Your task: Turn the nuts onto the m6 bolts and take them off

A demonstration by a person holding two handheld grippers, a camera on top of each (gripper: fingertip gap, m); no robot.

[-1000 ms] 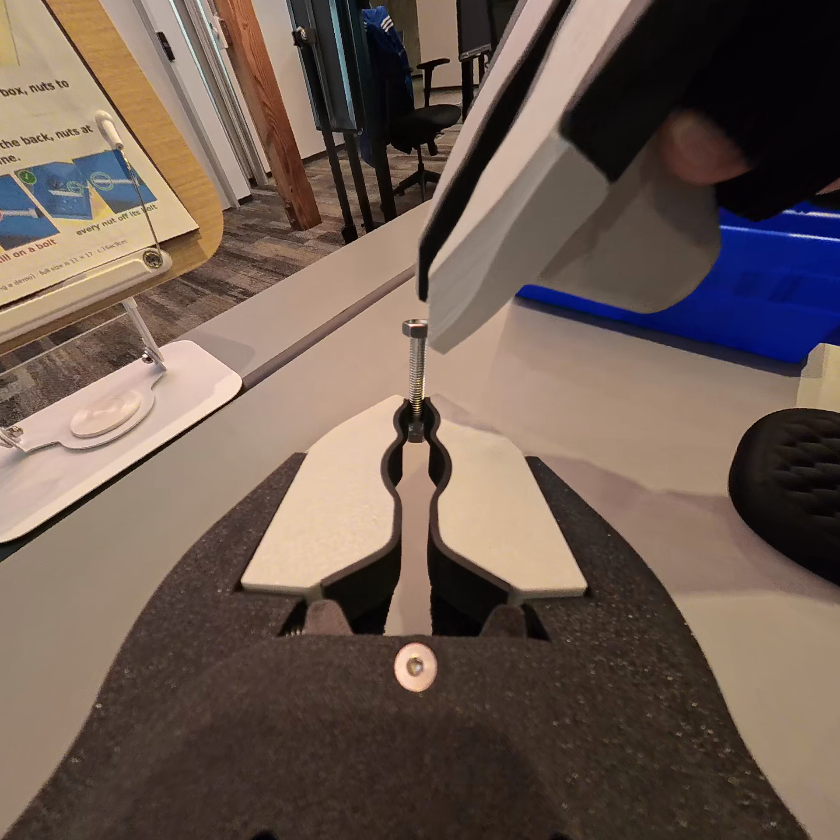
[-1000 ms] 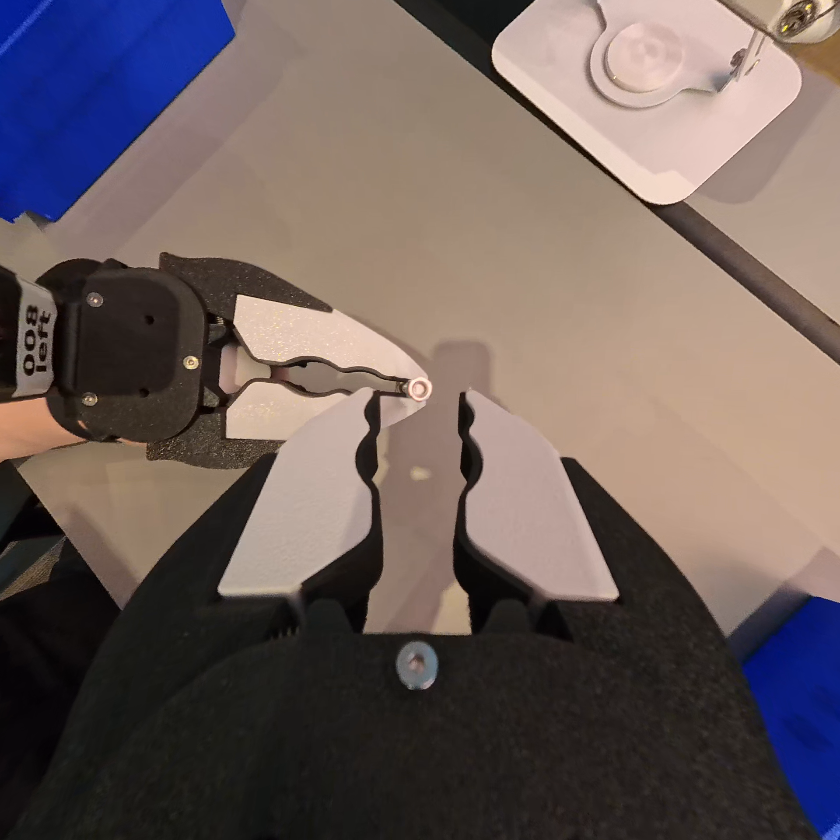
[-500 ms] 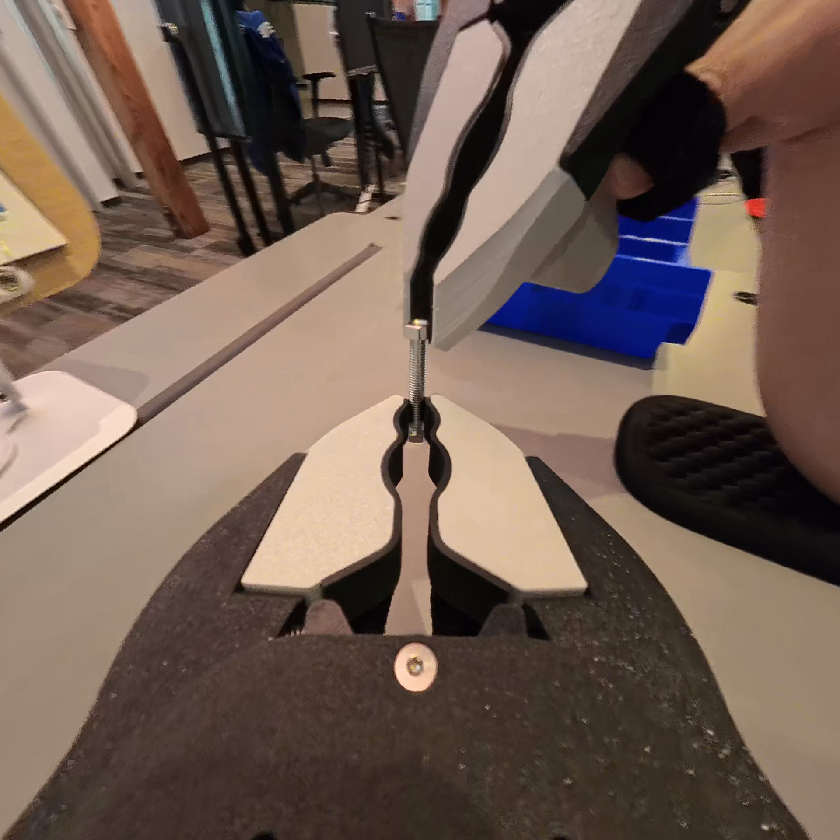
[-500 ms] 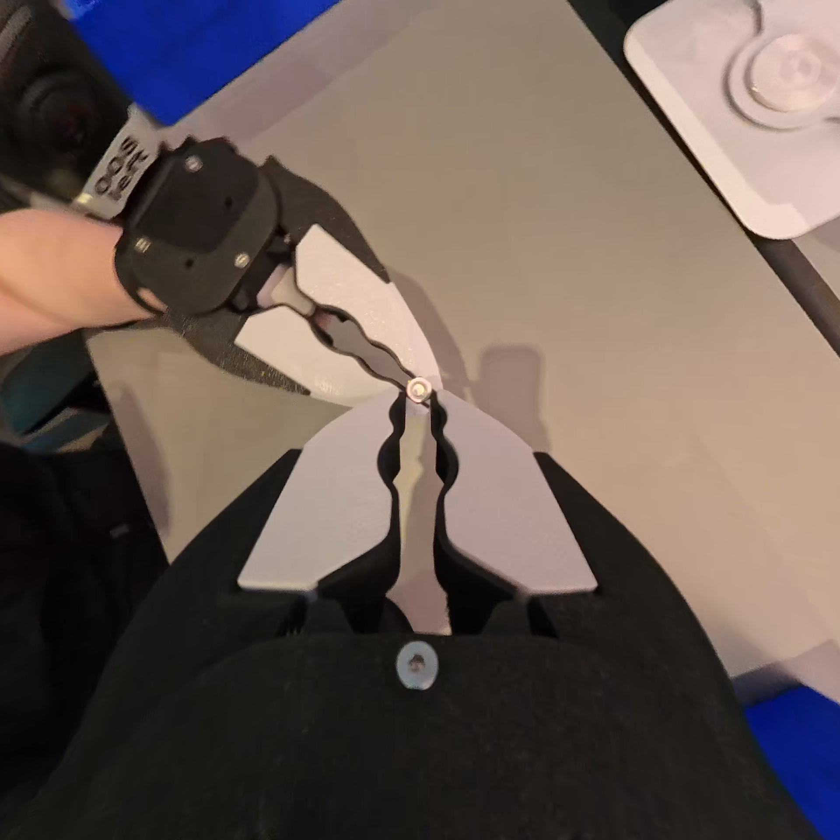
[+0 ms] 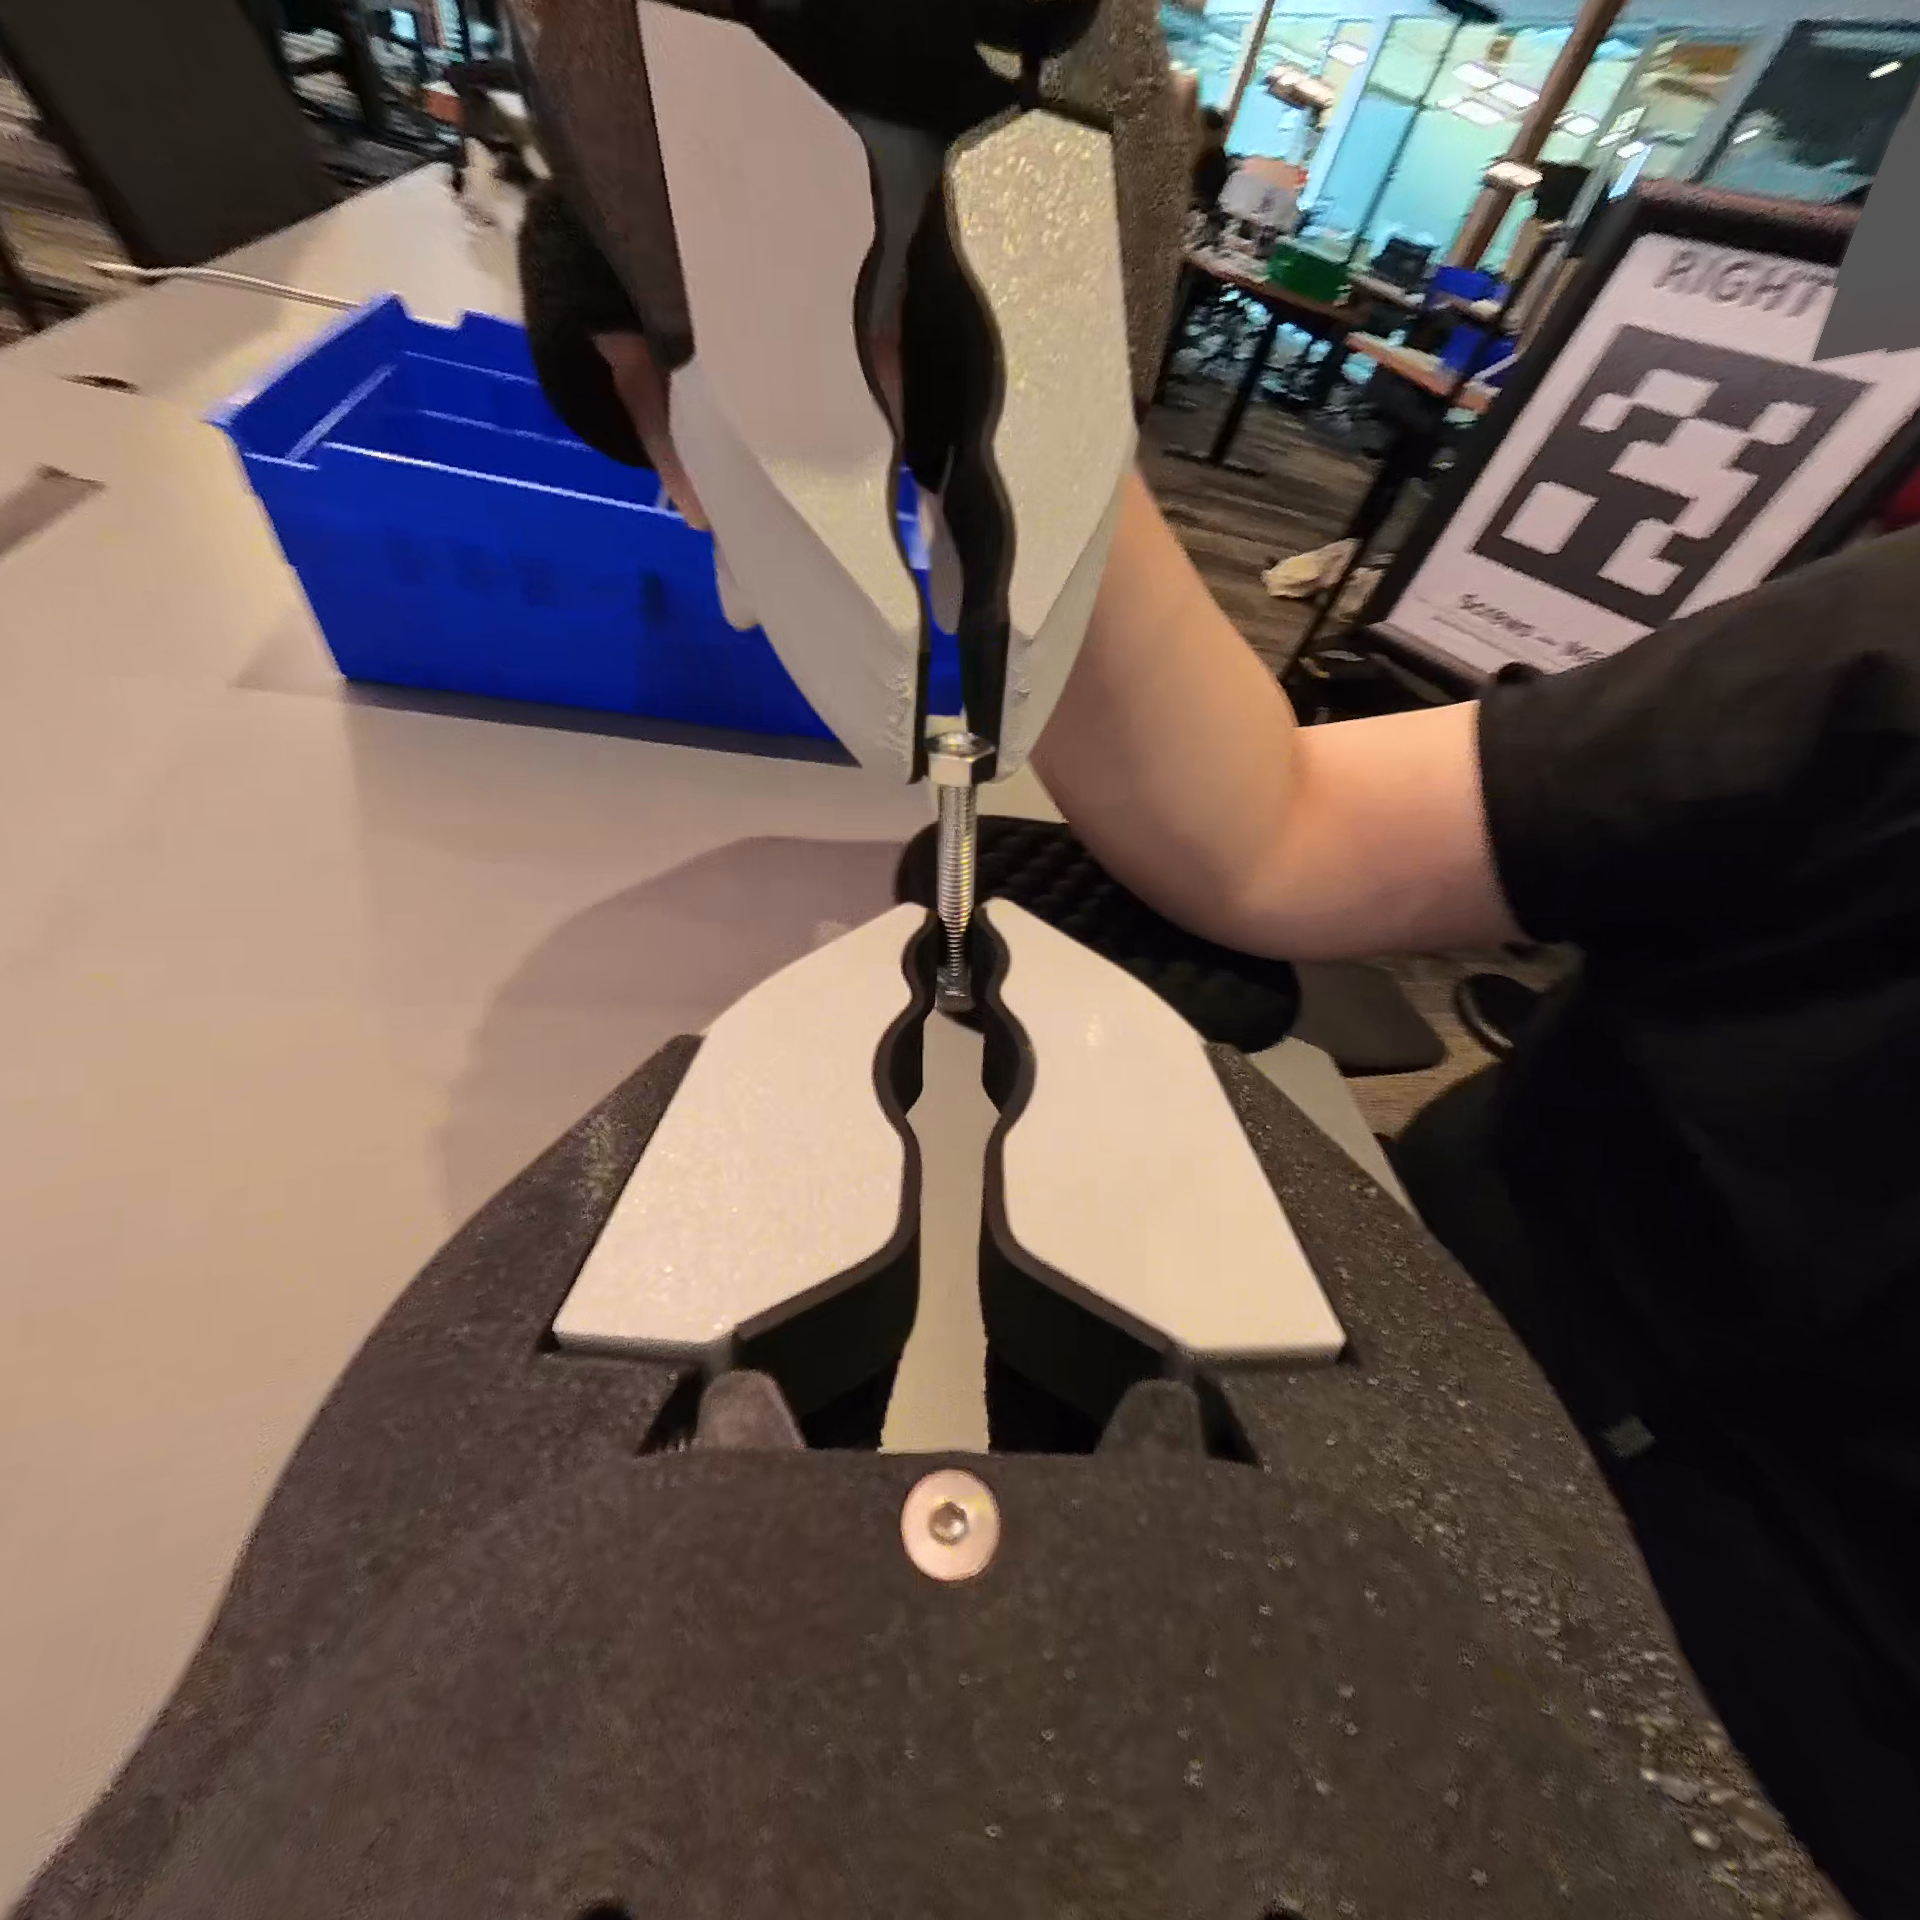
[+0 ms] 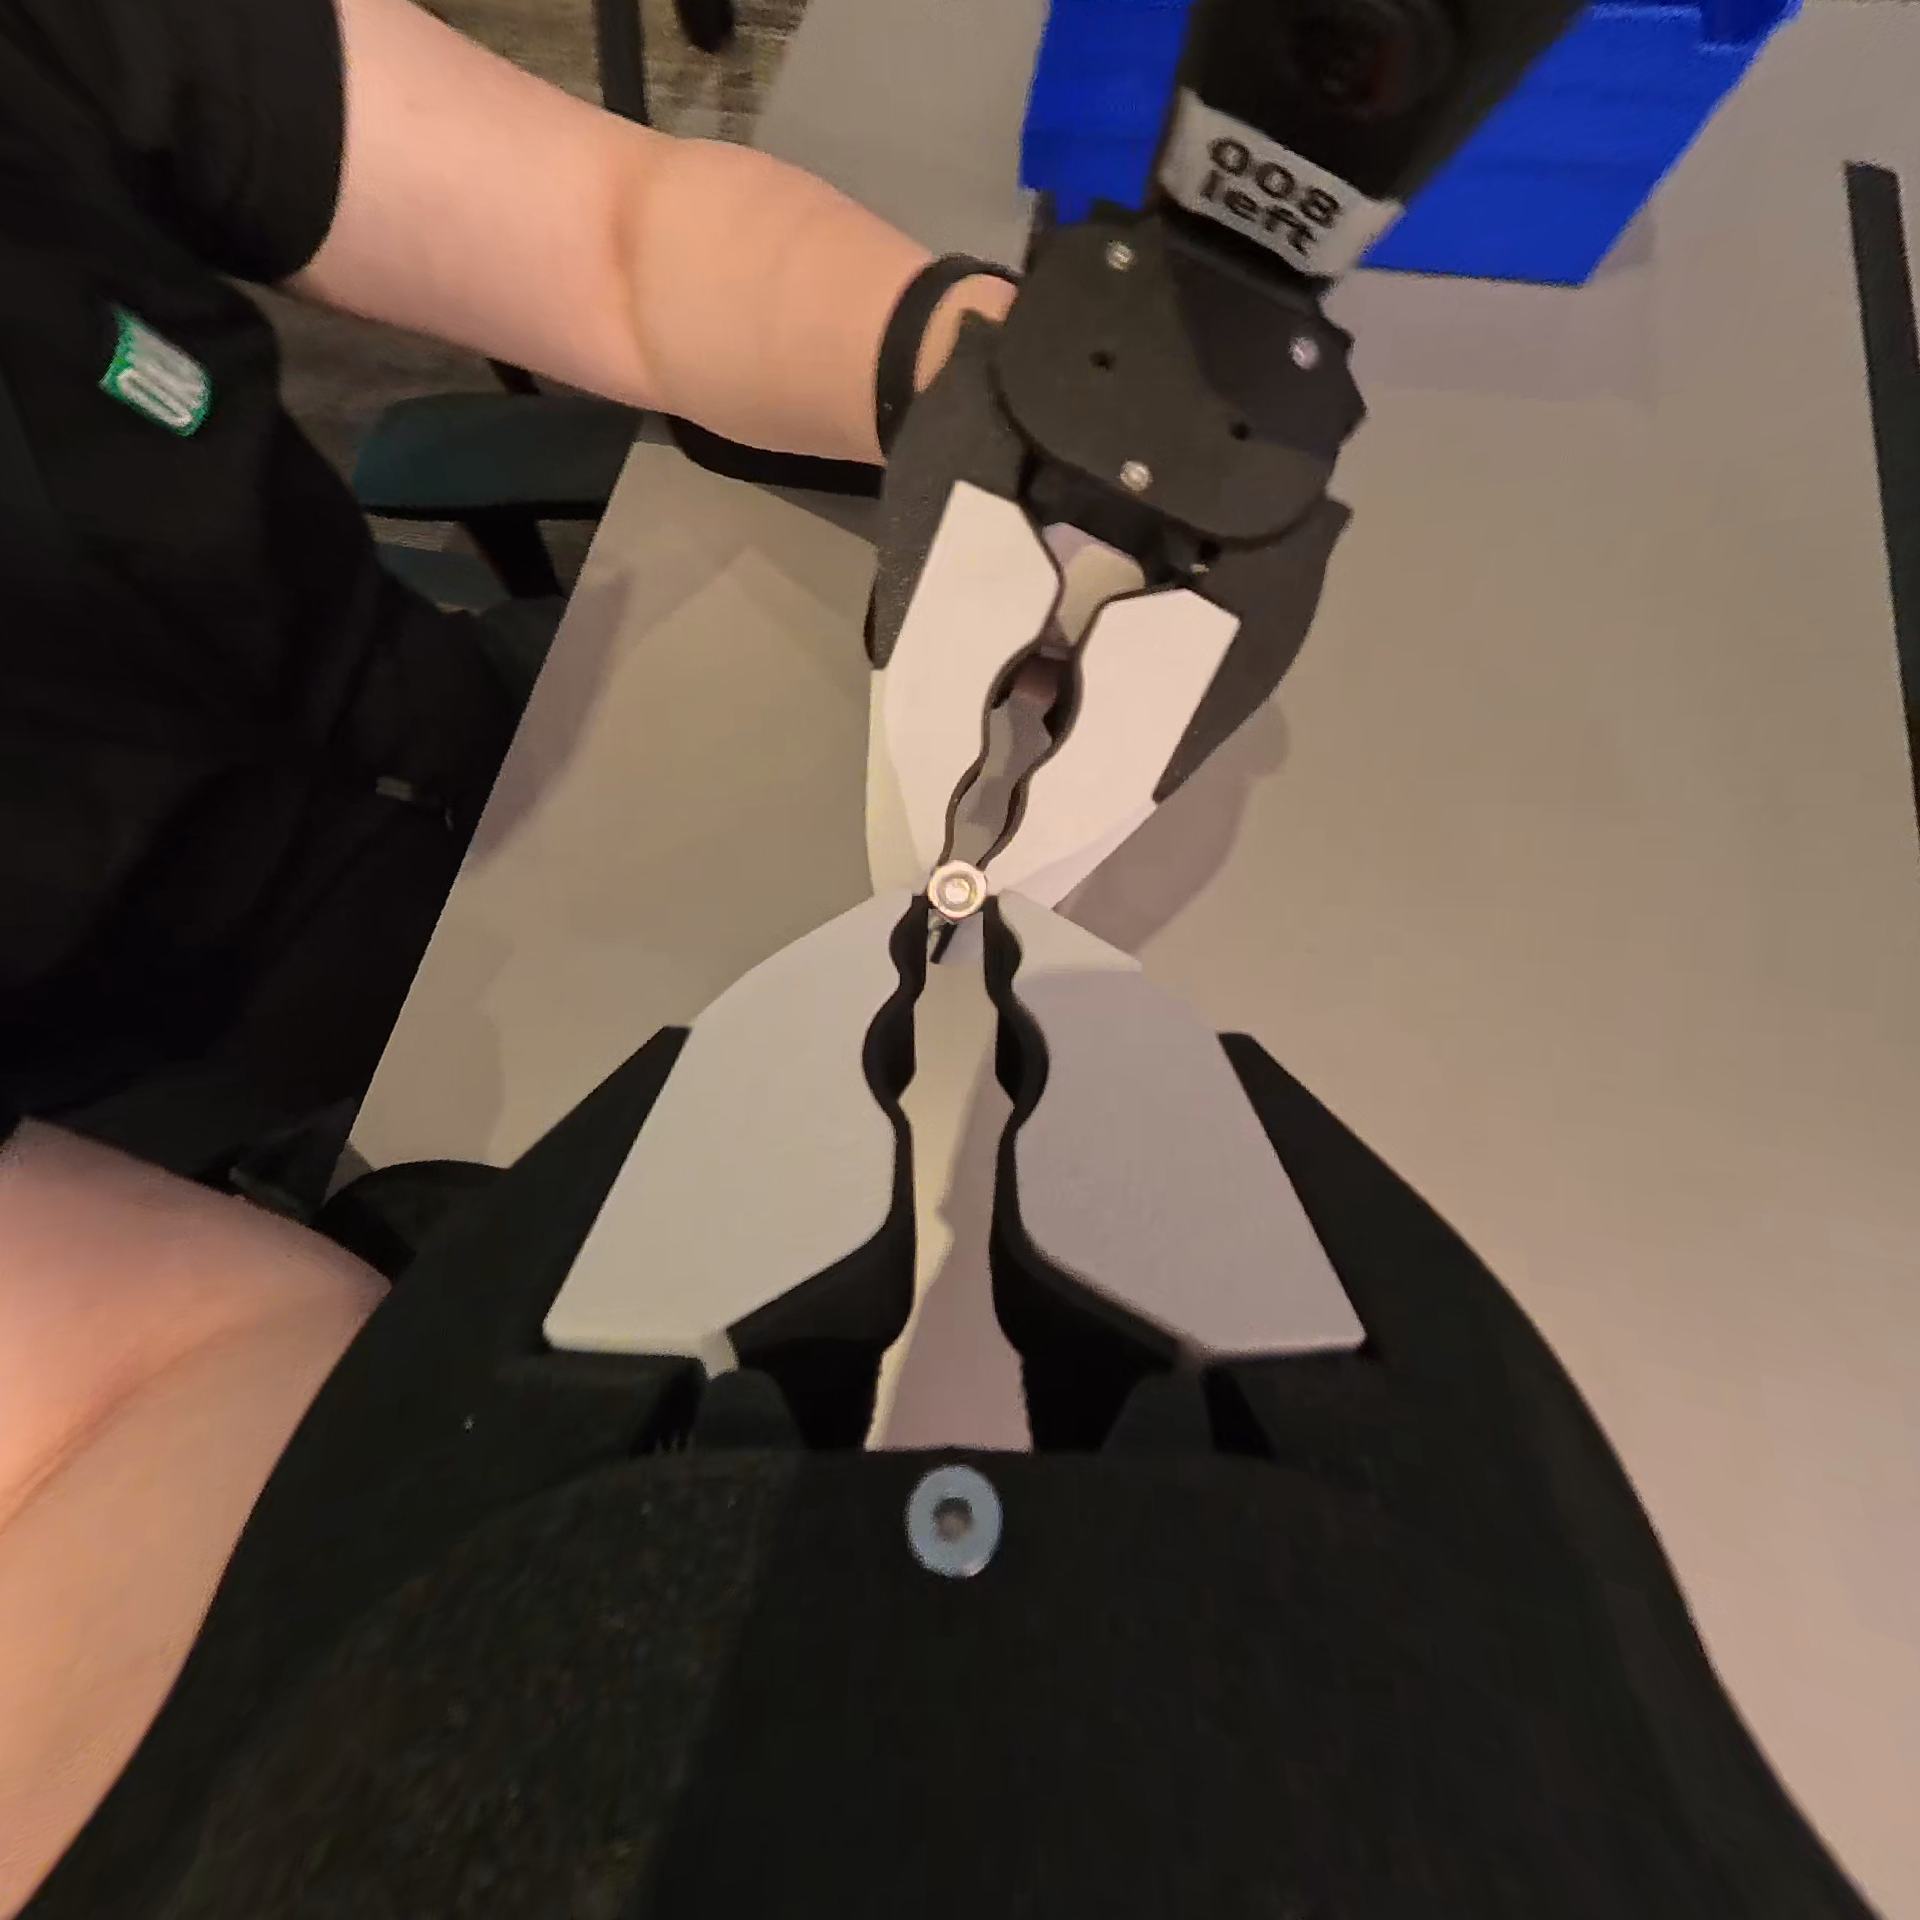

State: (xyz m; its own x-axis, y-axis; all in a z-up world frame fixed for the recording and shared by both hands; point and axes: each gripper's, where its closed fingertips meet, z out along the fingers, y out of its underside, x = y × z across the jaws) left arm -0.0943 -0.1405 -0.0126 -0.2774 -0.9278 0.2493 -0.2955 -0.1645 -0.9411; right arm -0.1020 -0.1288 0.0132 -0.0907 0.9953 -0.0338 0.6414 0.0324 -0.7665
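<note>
A silver M6 bolt stands upright above the grey table. My left gripper is shut on its lower end. A hex nut sits at the bolt's top. My right gripper comes down from above and is shut on that nut. In the right wrist view I look down the bolt's axis: the nut shows end-on at the tips of my right gripper. The left gripper reaches in from the top of that view. The bolt's shaft is hidden there.
A blue bin stands on the table behind the grippers and also shows in the right wrist view. A black textured pad lies beyond the bolt. A person's forearm crosses at right. A marker sign stands off the table. Only a small space, under 4 cm, lies between the two pairs of fingers.
My right gripper went from open beside the bolt top to shut on the nut. Both grippers have swung round together, so the background has shifted from the stand to the bin and sign.
</note>
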